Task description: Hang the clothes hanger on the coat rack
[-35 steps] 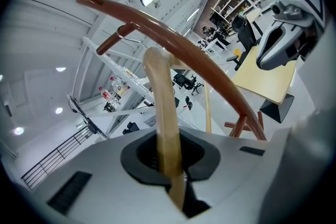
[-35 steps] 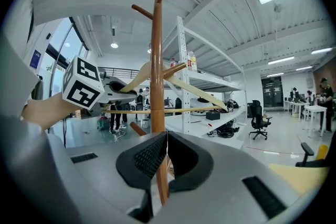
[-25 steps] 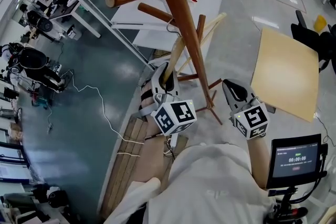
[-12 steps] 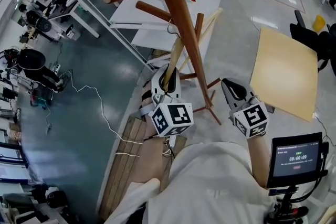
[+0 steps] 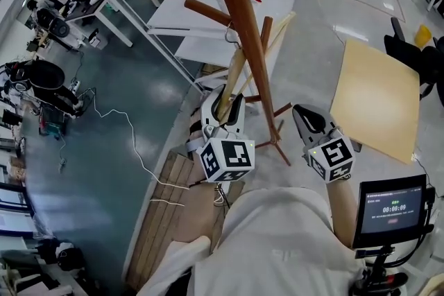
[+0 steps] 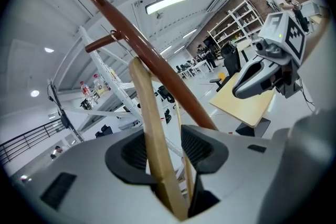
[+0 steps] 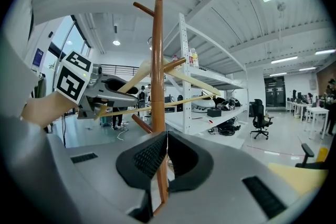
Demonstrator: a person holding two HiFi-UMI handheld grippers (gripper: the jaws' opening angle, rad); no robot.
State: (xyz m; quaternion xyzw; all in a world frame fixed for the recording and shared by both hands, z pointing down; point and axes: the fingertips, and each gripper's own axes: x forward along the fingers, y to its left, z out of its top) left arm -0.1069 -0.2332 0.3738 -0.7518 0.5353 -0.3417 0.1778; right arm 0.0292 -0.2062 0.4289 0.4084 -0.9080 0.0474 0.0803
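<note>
One hanger between opening jaws, left hand-held gripper

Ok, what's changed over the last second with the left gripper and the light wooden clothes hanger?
The left gripper has let go. Its jaws were clamped on the light wooden clothes hanger before and are now opening, with the hanger's arm between them but no longer pinched. The hanger stays hooked on the brown wooden coat rack. The right gripper stays shut and in place.
</note>
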